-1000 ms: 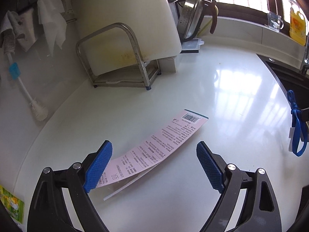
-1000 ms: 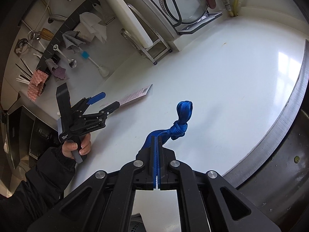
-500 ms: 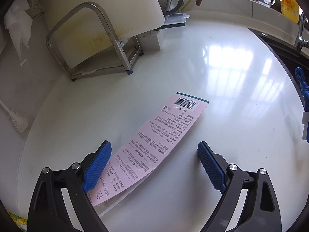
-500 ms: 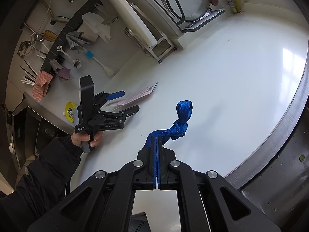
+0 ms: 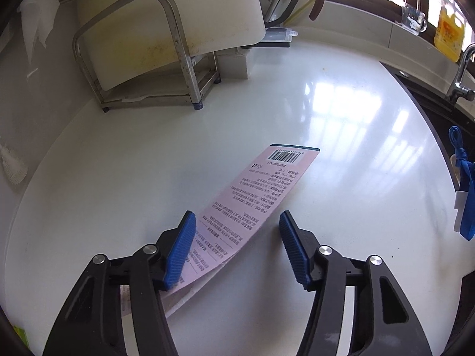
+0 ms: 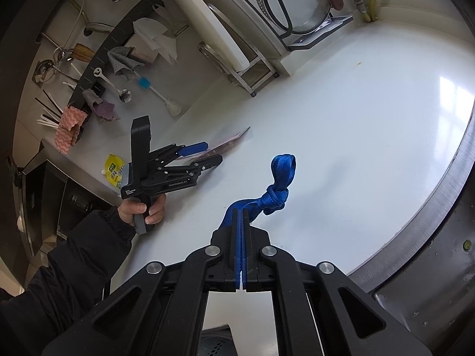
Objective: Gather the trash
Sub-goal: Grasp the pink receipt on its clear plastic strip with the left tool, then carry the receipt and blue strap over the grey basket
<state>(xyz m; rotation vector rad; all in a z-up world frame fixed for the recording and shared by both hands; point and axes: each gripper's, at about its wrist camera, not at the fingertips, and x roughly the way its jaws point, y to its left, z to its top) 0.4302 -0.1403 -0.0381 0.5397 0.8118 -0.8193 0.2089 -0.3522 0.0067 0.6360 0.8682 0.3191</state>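
A long pink printed label with a barcode (image 5: 261, 190) lies on the white counter (image 5: 341, 136). My left gripper (image 5: 237, 237) is open, its jaws partly closed around the label's near end; the left pad sits over the paper. It also shows in the right wrist view (image 6: 207, 152), over the label (image 6: 228, 144). My right gripper (image 6: 240, 216) is shut on a knotted blue strap (image 6: 277, 190) and holds it above the counter. The strap also shows in the left wrist view (image 5: 464, 184) at the right edge.
A metal rack with a white cutting board (image 5: 166, 26) stands at the back. A yellow sachet (image 6: 114, 169) lies near the counter's left edge. The dark sink (image 6: 439, 252) is on the right. Utensils and cloths (image 6: 124, 68) hang on the wall.
My left gripper has moved forward over the label and its jaws have narrowed around the near end. The right gripper has kept hold of the strap, nearly still.
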